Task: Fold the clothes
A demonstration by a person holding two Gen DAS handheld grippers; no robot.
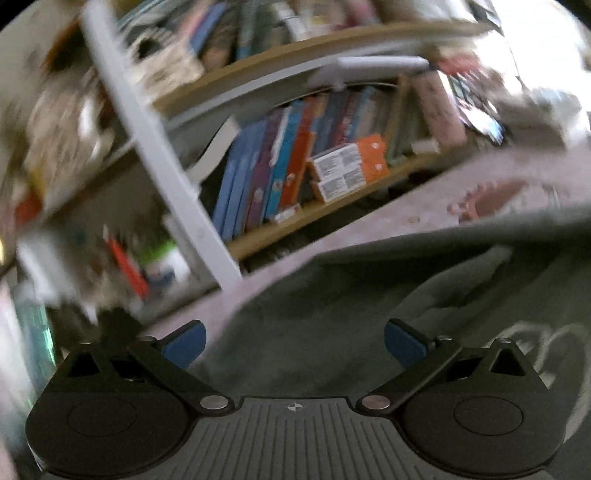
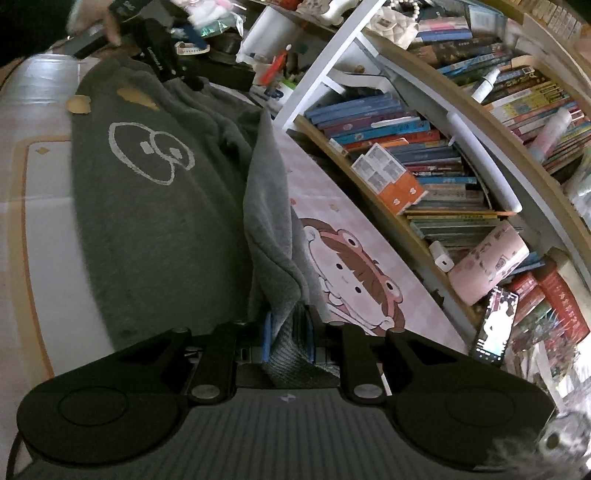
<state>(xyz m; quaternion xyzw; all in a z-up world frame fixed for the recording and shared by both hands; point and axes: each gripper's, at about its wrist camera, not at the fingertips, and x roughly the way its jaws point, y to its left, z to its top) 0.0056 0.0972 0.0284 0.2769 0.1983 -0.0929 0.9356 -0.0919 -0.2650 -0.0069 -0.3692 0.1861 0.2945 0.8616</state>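
Grey sweater (image 2: 155, 206) lies front up on the counter (image 2: 40, 236), the white outline print (image 2: 151, 151) showing, body spread mostly flat over a pink cartoon mat (image 2: 354, 273). Along the side nearest the bookshelf (image 2: 443, 155) a band of the sweater stands up in a ridge, lighter inside face showing, and runs down into the right tool (image 2: 290, 341). That tool is clamped on the ribbed hem or cuff, blue pads pinching the fabric from both sides; the grip low on the edge looks meant to carry that side over the body, though which way it is travelling one look cannot settle. Left tool (image 1: 295, 343) is at the far end by the collar, fingers spread wide, nothing between the pads, grey cloth just beneath; its view is smeared with motion blur, so whether it touches the sweater cannot be told. In the right view a hand (image 2: 107, 26) holds that left tool's body above the neckline. Judgement: with only one end gripped, the raised edge may sag or twist unevenly toward the collar. Bookshelf crowds close behind.
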